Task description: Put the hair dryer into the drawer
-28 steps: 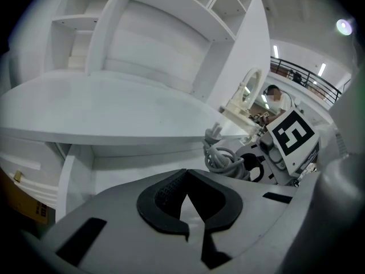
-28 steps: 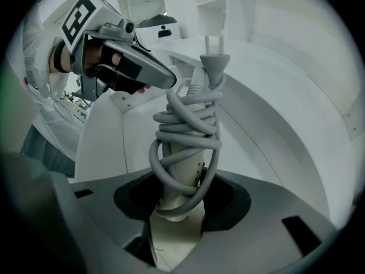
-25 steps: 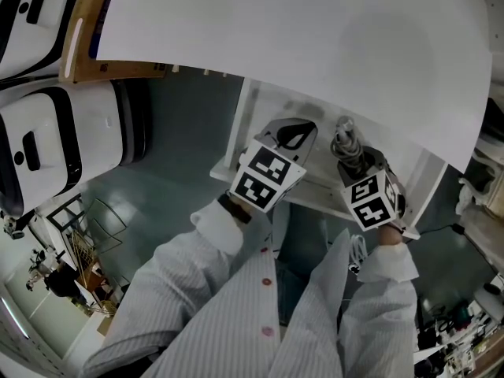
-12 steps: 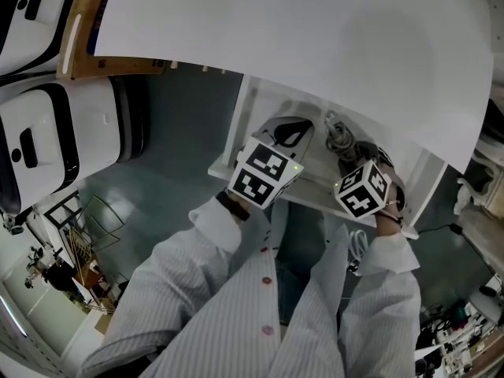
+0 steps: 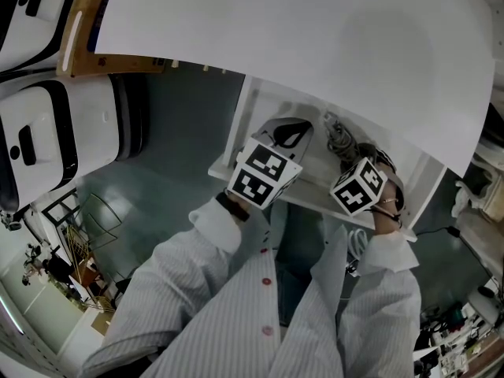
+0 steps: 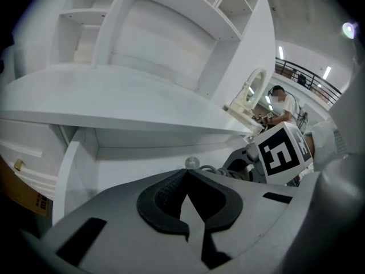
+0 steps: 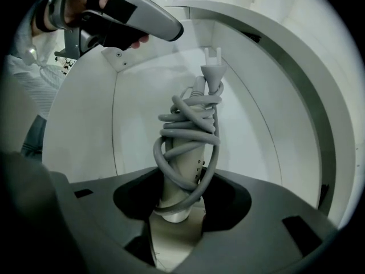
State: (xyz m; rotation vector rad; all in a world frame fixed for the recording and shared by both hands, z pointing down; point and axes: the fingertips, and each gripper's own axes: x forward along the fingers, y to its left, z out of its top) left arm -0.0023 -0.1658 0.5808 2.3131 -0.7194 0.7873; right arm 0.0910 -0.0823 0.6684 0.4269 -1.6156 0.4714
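Left gripper (image 5: 290,132): I read its jaws as brought together with nothing between them. It sits over the front left part of the drawer (image 5: 311,196).
Right gripper (image 7: 177,201): its jaws are clamped on the lower end of the hair dryer (image 7: 181,156), at the drawer's right side.
Hair dryer: it is inside the drawer walls, pointing toward the back wall. I cannot tell whether it touches the drawer floor.
Cord (image 7: 191,124): grey, wound in loops around the dryer's body. The plug (image 7: 212,68) lies at the far end, near the back wall.
Drawer: white, pulled open beneath the white desktop (image 5: 299,38).
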